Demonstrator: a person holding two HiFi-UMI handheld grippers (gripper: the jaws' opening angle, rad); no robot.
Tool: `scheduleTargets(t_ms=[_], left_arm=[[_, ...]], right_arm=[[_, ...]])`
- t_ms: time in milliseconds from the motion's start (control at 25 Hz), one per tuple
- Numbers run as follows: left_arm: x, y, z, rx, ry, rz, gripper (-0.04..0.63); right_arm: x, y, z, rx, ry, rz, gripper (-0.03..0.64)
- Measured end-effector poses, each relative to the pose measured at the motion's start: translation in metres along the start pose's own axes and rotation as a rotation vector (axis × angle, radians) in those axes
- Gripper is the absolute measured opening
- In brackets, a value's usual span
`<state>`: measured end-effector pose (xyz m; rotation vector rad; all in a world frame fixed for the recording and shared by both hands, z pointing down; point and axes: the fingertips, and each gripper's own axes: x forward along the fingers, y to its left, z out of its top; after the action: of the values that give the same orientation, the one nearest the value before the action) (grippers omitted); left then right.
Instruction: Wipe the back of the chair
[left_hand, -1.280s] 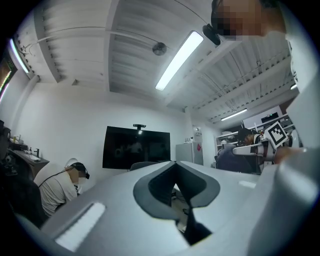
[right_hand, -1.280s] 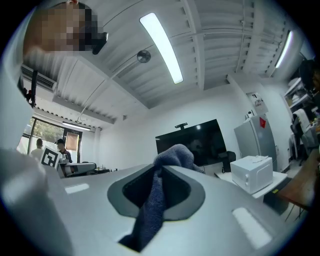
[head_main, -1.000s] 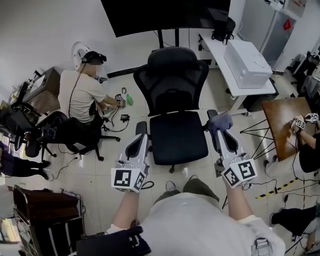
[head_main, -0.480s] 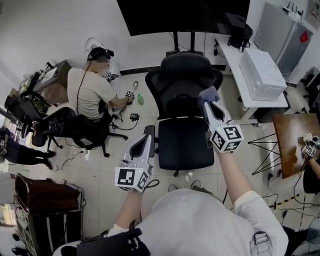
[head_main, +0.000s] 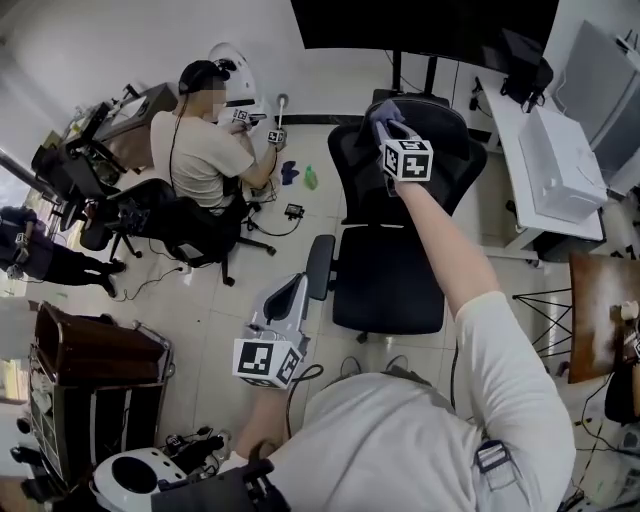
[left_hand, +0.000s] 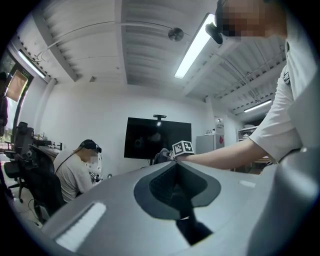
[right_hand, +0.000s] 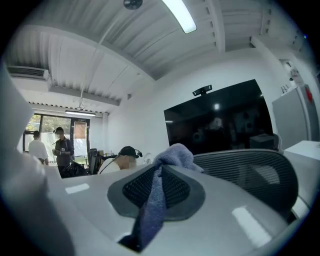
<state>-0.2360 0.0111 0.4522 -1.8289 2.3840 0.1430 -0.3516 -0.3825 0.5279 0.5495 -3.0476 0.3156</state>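
A black office chair (head_main: 400, 215) stands in front of me, its seat facing me. My right gripper (head_main: 385, 118) is raised at arm's length to the upper left rim of the mesh back (right_hand: 250, 175). It is shut on a blue-grey cloth (head_main: 381, 107) that bunches over the tips. In the right gripper view the cloth (right_hand: 159, 192) hangs between the pads, with the mesh back just to the right. My left gripper (head_main: 288, 296) stays low beside the chair's left armrest (head_main: 320, 262), shut with nothing in it. The left gripper (left_hand: 176, 189) points toward the chair.
A person (head_main: 205, 150) sits on the floor at the far left, with another black chair (head_main: 170, 225) beside them. A white desk (head_main: 540, 160) with a white box stands right of the chair. A dark screen (head_main: 430, 25) hangs behind it. A dark cart (head_main: 95, 370) stands at my left and a wooden table (head_main: 600, 310) at the right.
My right gripper has risen with the cloth from beside the right armrest to the top of the chair back. The left gripper has stayed low.
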Motion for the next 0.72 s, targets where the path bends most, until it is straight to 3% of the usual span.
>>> scheduleTargets(t_ms=[320, 720], left_arm=[[-0.014, 0.017, -0.036, -0.031, 0.034, 0.059, 0.071], [0.008, -0.007, -0.018, -0.04, 0.027, -0.033, 0.071]], right_arm=[[0.04, -0.02, -0.024, -0.06, 0.067, -0.031, 0.04], [-0.014, -0.086, -0.016, -0.071, 0.085, -0.146, 0.04]])
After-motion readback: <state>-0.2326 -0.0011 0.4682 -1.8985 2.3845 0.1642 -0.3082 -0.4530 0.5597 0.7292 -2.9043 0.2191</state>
